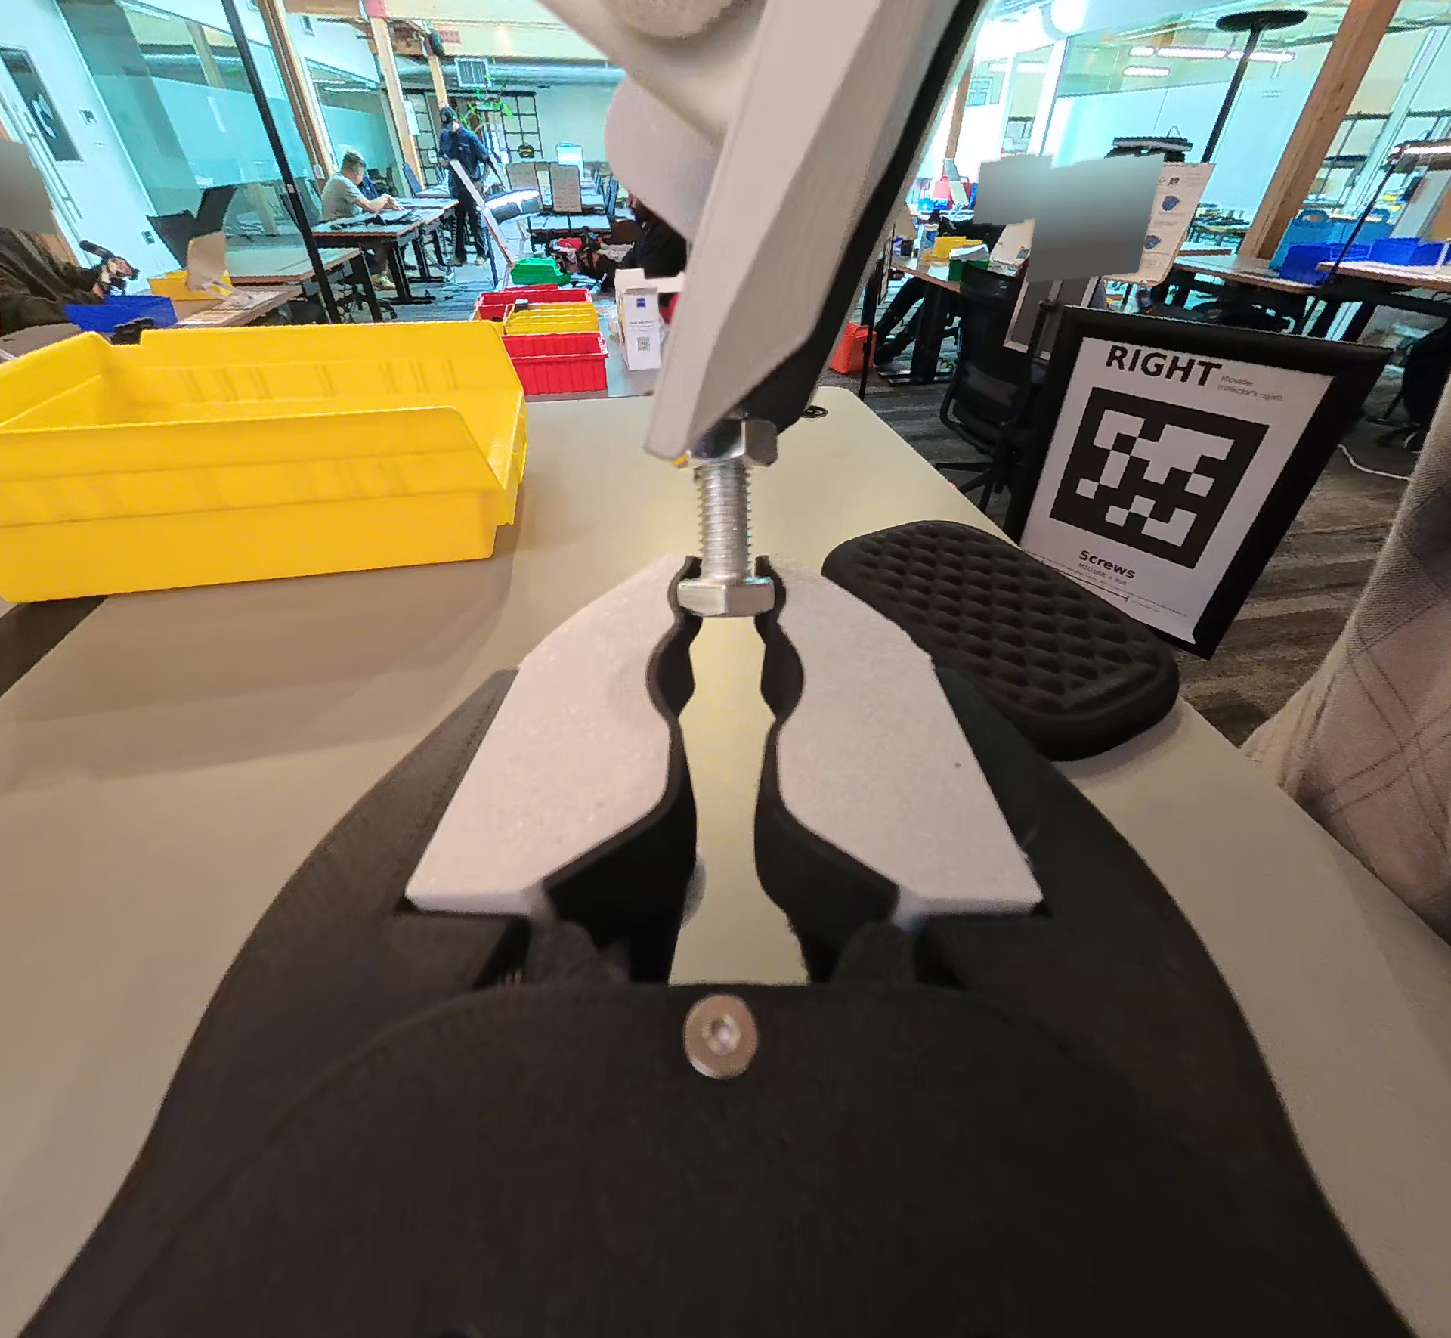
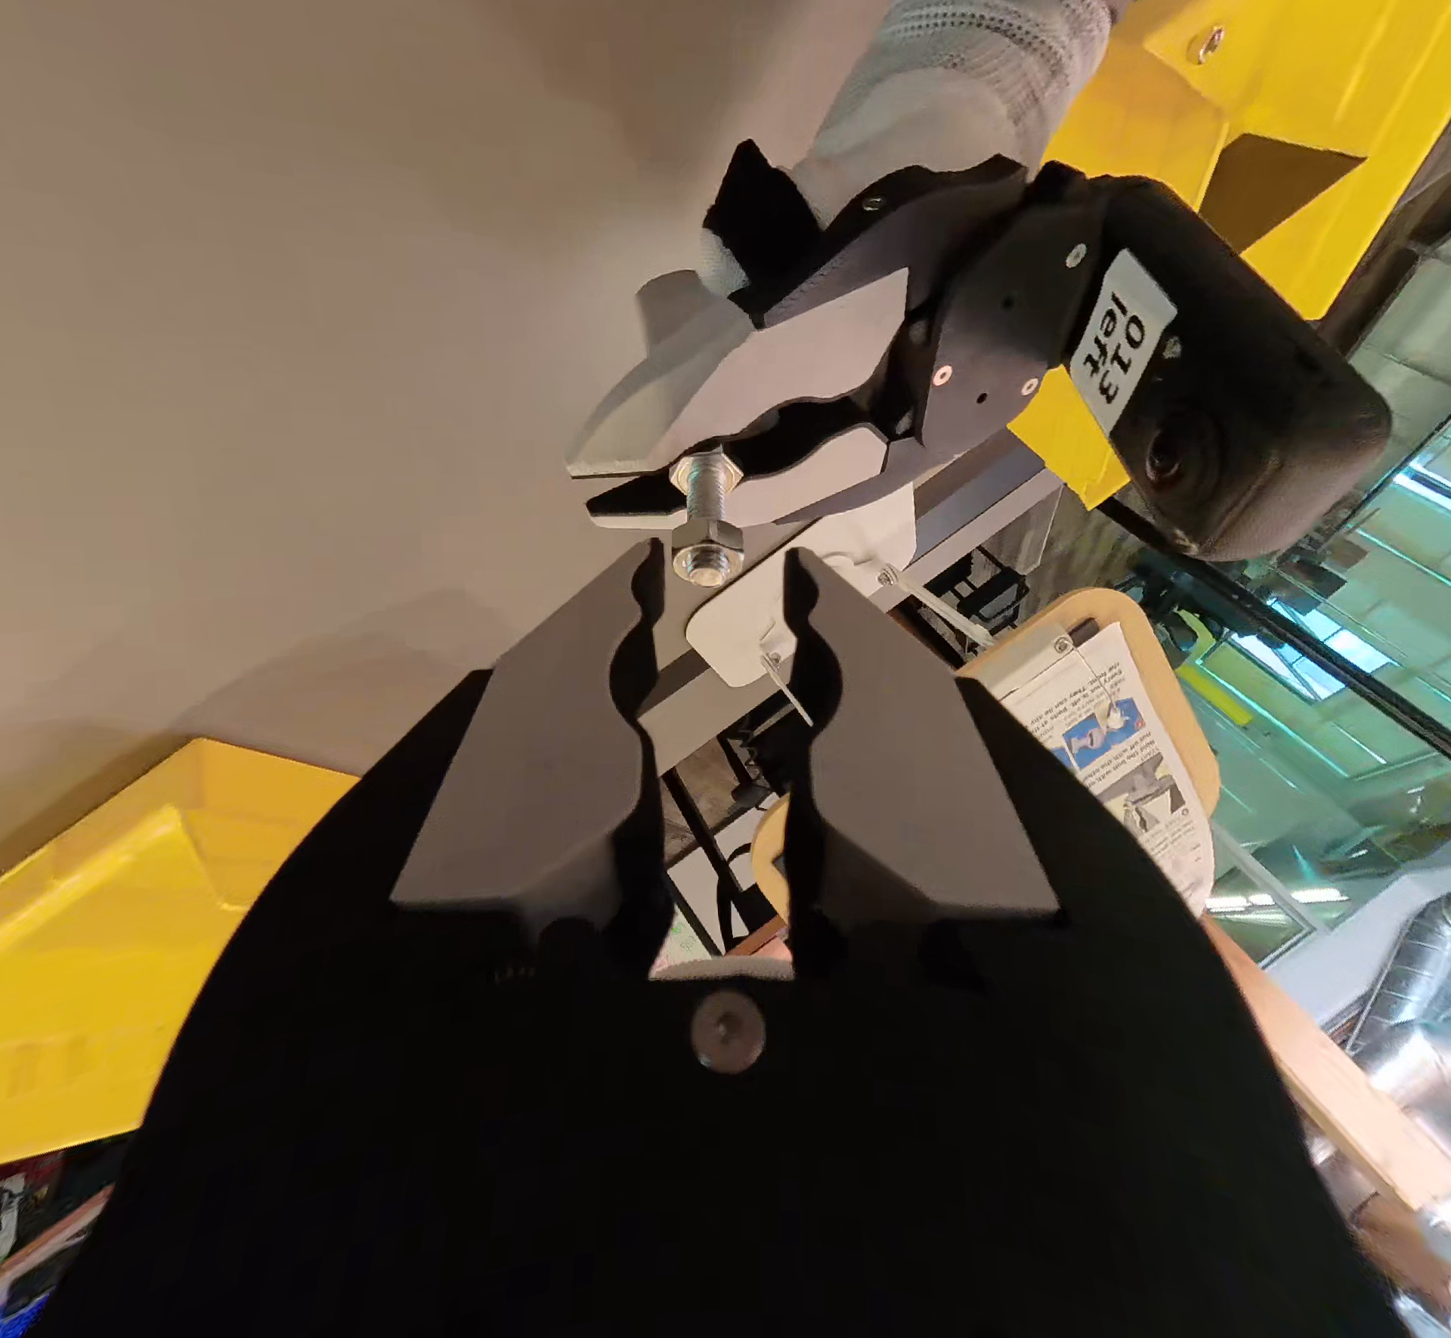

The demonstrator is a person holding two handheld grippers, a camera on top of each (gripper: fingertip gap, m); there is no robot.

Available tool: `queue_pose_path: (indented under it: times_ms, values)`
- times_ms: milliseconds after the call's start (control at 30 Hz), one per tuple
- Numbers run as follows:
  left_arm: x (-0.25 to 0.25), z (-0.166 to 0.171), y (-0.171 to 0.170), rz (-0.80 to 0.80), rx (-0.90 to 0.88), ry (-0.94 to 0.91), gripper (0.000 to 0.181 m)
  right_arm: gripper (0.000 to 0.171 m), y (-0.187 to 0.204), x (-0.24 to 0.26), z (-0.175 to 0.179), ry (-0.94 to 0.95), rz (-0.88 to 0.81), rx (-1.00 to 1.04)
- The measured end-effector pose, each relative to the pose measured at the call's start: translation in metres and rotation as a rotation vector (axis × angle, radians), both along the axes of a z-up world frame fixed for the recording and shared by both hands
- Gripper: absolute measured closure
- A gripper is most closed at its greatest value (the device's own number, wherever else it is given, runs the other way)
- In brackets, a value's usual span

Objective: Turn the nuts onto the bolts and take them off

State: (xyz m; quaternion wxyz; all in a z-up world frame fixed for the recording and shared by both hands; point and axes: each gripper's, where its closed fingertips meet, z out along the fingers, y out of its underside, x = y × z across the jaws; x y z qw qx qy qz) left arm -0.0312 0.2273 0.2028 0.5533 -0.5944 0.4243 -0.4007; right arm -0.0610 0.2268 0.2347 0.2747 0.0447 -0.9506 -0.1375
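Note:
My left gripper (image 1: 726, 593) is shut on the hex head of a silver bolt (image 1: 724, 515) and holds it upright above the table, threads pointing up. A silver nut (image 1: 742, 440) sits at the top end of the threads. My right gripper (image 1: 734, 428), held by a white-gloved hand, comes down from above with its fingertips on either side of the nut. In the right wrist view the right gripper (image 2: 722, 558) is open, its gap wider than the nut (image 2: 707, 538), which lies near the left fingertip. The left gripper (image 2: 691, 476) and the bolt (image 2: 699, 503) show beyond it.
A yellow bin (image 1: 235, 436) stands on the beige table (image 1: 235, 711) at the left. A black ribbed pad (image 1: 1005, 633) and a framed marker sign (image 1: 1178, 476) sit at the right, near the table edge. A plaid sleeve (image 1: 1374, 711) is at far right. About 4 cm separates my left fingertips from my right.

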Motion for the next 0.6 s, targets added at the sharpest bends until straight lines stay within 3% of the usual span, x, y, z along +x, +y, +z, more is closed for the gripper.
queue_pose_path:
  times_ms: [133, 200, 333, 467, 533, 600]
  values:
    - [-0.002, 0.000, 0.003, 0.018, 0.005, 0.002, 0.168, 0.155, 0.001, 0.001, -0.003, -0.013, -0.023, -0.001]
    - [-0.003, -0.002, 0.006, 0.038, 0.012, 0.015, 0.168, 0.155, 0.004, 0.002, -0.005, -0.007, -0.130, -0.059]
    - [-0.006, -0.004, 0.013, 0.089, 0.027, 0.035, 0.168, 0.156, 0.008, 0.006, -0.010, -0.025, -0.614, -0.390]
    - [-0.007, -0.001, 0.016, 0.120, 0.047, 0.031, 0.168, 0.155, 0.003, 0.003, -0.007, -0.061, -1.308, -1.030]
    - [-0.009, -0.001, 0.018, 0.134, 0.047, 0.035, 0.168, 0.155, 0.006, 0.004, -0.007, -0.045, -1.417, -1.170]
    - [-0.007, -0.006, 0.018, 0.132, 0.049, 0.059, 0.168, 0.155, 0.006, 0.005, -0.012, -0.006, -1.405, -1.147]
